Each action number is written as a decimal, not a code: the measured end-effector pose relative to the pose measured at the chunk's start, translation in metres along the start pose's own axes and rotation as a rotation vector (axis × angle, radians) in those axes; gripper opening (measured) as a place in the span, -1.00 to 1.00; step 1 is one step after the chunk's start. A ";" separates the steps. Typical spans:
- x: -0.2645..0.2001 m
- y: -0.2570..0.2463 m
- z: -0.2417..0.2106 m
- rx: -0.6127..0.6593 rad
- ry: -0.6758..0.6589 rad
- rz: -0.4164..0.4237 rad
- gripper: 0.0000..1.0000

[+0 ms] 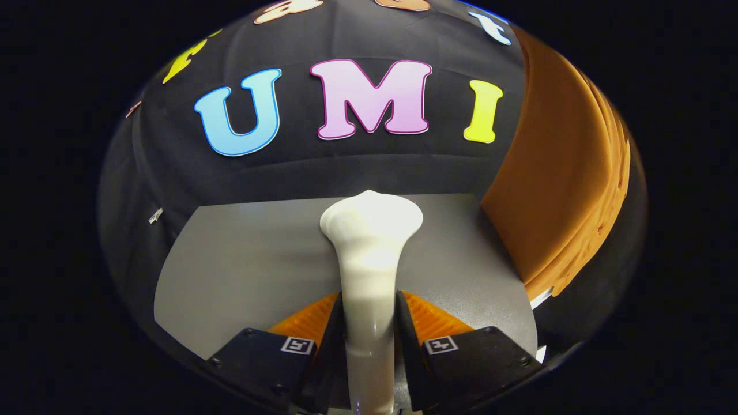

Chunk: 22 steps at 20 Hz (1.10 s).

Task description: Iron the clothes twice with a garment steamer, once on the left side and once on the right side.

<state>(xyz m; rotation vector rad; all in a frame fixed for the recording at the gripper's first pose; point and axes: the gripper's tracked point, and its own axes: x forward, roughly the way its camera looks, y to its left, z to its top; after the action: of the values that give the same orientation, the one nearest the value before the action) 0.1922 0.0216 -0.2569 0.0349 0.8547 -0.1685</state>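
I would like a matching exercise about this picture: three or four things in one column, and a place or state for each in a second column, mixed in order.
Things:
1. garment steamer
2. gripper
3. orange garment
4. grey table

Places or states:
a. hangs beyond the fingers, to the right
b. shut on the white handle
c. lies flat under the steamer head
d. held between the two fingers, head pointing forward

Right pairs: 1-d, 2-b, 3-a, 4-c
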 end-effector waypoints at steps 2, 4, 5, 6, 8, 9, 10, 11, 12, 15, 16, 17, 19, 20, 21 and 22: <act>-0.003 0.002 0.002 0.009 0.003 0.028 -0.05; 0.001 0.004 0.000 -0.006 -0.004 0.031 -0.14; 0.000 0.006 0.000 -0.015 -0.009 0.042 -0.13; -0.001 0.009 0.000 -0.019 -0.016 0.054 -0.13; -0.007 0.010 0.005 -0.035 -0.044 0.058 -0.13; -0.011 0.010 0.008 -0.044 -0.065 0.058 -0.14; -0.016 0.012 0.010 -0.052 -0.083 0.060 -0.14; -0.023 0.013 0.012 -0.056 -0.103 0.063 -0.14; -0.028 0.013 0.016 -0.059 -0.122 0.064 -0.14; -0.049 0.016 0.025 -0.053 -0.184 0.074 -0.14; -0.056 0.017 0.027 -0.046 -0.205 0.081 -0.14; -0.064 0.017 0.029 -0.040 -0.227 0.089 -0.14; -0.083 0.017 0.032 -0.024 -0.275 0.104 -0.14; -0.094 0.017 0.033 -0.016 -0.300 0.108 -0.14; -0.104 0.015 0.034 -0.007 -0.323 0.107 -0.14; -0.114 0.012 0.033 0.005 -0.344 0.102 -0.14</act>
<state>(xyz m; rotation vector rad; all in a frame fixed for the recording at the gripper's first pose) 0.1454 0.0458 -0.1495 0.0524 0.5079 -0.0771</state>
